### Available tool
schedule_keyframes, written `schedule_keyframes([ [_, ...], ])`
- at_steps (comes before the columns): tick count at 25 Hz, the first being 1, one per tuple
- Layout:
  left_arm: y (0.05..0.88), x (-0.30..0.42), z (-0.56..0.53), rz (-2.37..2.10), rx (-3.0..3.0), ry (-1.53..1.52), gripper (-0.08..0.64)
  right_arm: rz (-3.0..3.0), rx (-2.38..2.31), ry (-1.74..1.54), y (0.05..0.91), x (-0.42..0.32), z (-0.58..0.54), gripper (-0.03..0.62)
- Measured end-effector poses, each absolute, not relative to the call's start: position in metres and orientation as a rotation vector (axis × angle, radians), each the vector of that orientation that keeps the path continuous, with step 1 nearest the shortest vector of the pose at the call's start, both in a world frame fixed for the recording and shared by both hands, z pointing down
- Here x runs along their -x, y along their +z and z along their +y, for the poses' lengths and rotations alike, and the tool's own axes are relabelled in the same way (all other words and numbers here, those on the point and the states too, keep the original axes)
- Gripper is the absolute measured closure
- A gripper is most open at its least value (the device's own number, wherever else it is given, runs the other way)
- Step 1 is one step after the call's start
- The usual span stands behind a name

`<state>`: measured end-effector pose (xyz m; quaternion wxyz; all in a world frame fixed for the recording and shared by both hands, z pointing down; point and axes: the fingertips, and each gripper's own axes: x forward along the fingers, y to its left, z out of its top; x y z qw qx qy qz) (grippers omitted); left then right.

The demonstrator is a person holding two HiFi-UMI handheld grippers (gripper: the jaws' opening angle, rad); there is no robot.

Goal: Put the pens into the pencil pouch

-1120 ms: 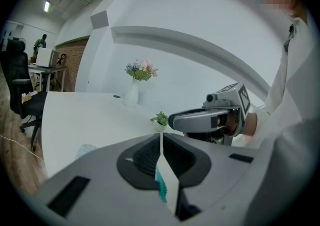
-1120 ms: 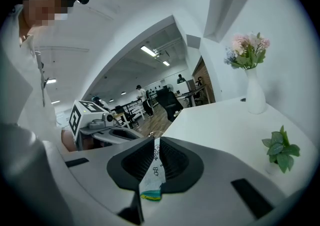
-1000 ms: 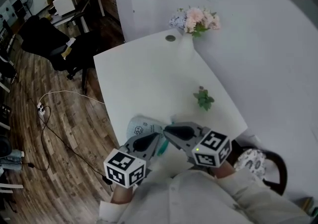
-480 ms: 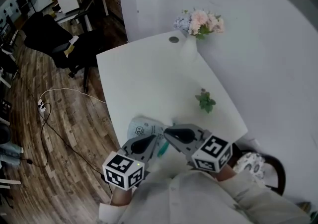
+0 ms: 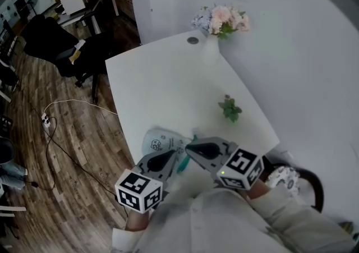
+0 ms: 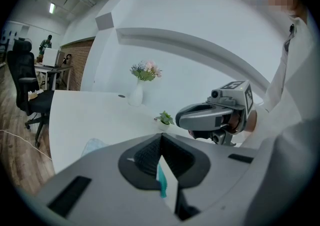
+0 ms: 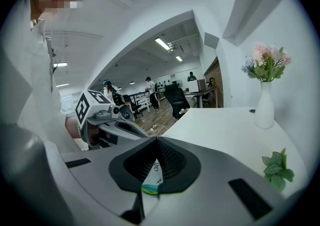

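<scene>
Pencil pouch [image 5: 159,141], white with a teal edge, is seen at the near edge of the white table [image 5: 168,78], close to the person's body. Left gripper [image 5: 175,155] is shown closed on one edge of the pouch, the fabric pinched between its pads. Right gripper [image 5: 190,148], whose jaws have just been closing, is clamped on the printed fabric edge. Both tips are held just beside each other.

Both grippers clamped
Left gripper [image 5: 177,154] and right gripper [image 5: 188,147] pinch the edge of the pencil pouch [image 5: 159,141] — right jaws have just been closing.
</scene>
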<state>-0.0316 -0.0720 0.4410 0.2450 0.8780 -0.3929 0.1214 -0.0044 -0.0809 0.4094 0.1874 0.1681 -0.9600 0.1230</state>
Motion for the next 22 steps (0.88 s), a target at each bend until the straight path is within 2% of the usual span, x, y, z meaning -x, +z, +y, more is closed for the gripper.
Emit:
schedule_keyframes([
  [22, 0.446, 0.025, -0.072, -1.024, -2.385, 0.323, 0.554, -2.541, -0.422, 0.282, 0.413, -0.005, -0.082, 0.586],
])
